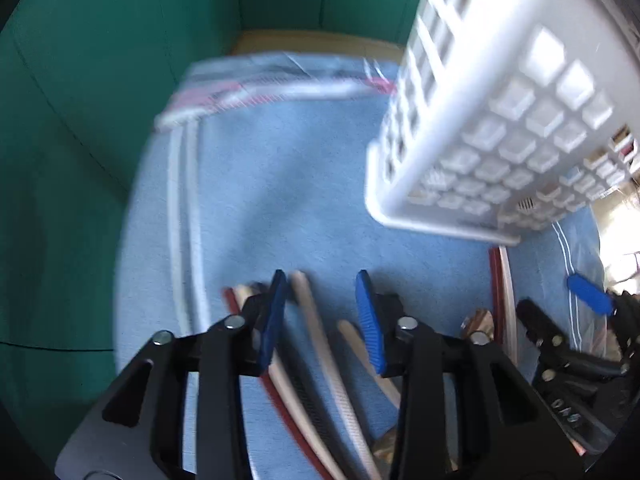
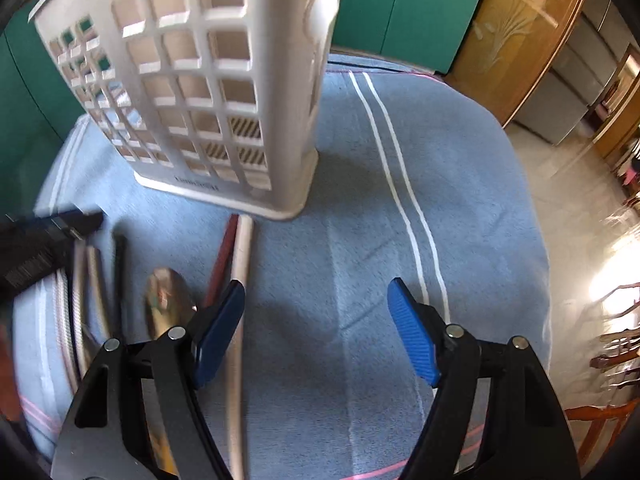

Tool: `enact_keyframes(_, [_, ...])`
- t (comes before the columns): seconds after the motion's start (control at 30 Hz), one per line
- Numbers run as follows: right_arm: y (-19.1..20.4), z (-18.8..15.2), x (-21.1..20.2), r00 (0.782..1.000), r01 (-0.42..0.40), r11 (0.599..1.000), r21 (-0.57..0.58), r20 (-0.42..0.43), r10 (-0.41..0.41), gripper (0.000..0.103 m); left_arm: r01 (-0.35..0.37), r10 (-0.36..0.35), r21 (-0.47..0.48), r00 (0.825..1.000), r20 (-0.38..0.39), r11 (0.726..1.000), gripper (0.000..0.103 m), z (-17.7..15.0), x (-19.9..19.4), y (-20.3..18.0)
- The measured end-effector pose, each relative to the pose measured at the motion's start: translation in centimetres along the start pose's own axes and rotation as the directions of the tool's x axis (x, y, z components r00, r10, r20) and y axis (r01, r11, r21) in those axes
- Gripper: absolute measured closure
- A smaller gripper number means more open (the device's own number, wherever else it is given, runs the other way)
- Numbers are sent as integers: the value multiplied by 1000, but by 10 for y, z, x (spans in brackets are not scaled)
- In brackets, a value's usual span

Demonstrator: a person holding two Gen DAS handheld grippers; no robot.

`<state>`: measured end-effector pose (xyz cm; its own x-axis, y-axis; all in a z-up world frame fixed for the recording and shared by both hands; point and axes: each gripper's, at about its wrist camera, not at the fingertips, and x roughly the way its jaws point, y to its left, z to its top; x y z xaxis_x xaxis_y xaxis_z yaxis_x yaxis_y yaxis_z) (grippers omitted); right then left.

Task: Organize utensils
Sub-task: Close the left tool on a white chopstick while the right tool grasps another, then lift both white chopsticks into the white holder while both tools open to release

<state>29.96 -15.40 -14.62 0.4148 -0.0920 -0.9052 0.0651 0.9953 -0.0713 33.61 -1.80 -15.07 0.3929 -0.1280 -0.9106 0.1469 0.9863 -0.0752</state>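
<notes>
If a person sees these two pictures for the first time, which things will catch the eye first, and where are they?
The eye goes first to the tall white plastic lattice basket, standing upright at the far side of the light blue towel with white stripes. Next come the long utensil handles, cream, dark red and black, lying side by side on the towel near the basket's base. The left gripper hangs partly open over them, and the right gripper hangs open above bare towel.

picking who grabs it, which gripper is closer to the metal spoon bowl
Right. The right gripper has its left finger right beside the spoon bowl; the left gripper sits farther over, above the pale handles.
</notes>
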Motion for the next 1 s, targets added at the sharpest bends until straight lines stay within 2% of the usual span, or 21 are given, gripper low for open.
enact_keyframes(0.13, [6,9,-2,999,-33,999,-14,-2,33,30,-16,16,-6,1000,3,1000,77,2,-1,-2])
enact_keyframes(0.2, [14,11,7,1000,13,998,-54,-22,-14,39,-15,15,-13,1000,4,1000,80,3,-1,0])
enact_keyframes(0.27, [18,10,9,1000,-8,997,-71,-24,6,43,-7,7,-19,1000,4,1000,81,4,-1,2])
enact_keyframes(0.3, [20,8,11,999,-14,997,-81,-38,11,57,-2,2,-22,1000,3,1000,81,4,-1,3])
enact_keyframes(0.4, [23,10,13,999,-17,997,-79,-41,14,58,11,-11,-28,1000,4,1000,80,8,2,7])
enact_keyframes(0.47, [21,13,14,998,-49,997,-62,-52,45,63,10,-10,-25,1000,6,1000,80,8,4,8])
enact_keyframes(0.5, [19,17,15,996,-70,996,-53,-58,67,72,8,-8,-22,1000,7,1000,80,7,3,7])
enact_keyframes(0.53, [17,19,15,996,-77,996,-48,-58,74,90,5,-4,-19,1000,10,1000,82,7,3,7])
enact_keyframes(0.57, [15,21,15,995,-81,996,-46,-61,79,94,1,-1,-20,1000,12,1000,94,7,4,8])
enact_keyframes(0.7, [4,14,11,993,-107,994,-10,-55,107,96,58,-57,-57,998,16,997,94,8,5,17])
enact_keyframes(1.0, [-29,3,-12,986,-164,986,36,-5,164,96,91,-85,-58,992,97,994,95,8,-28,15])
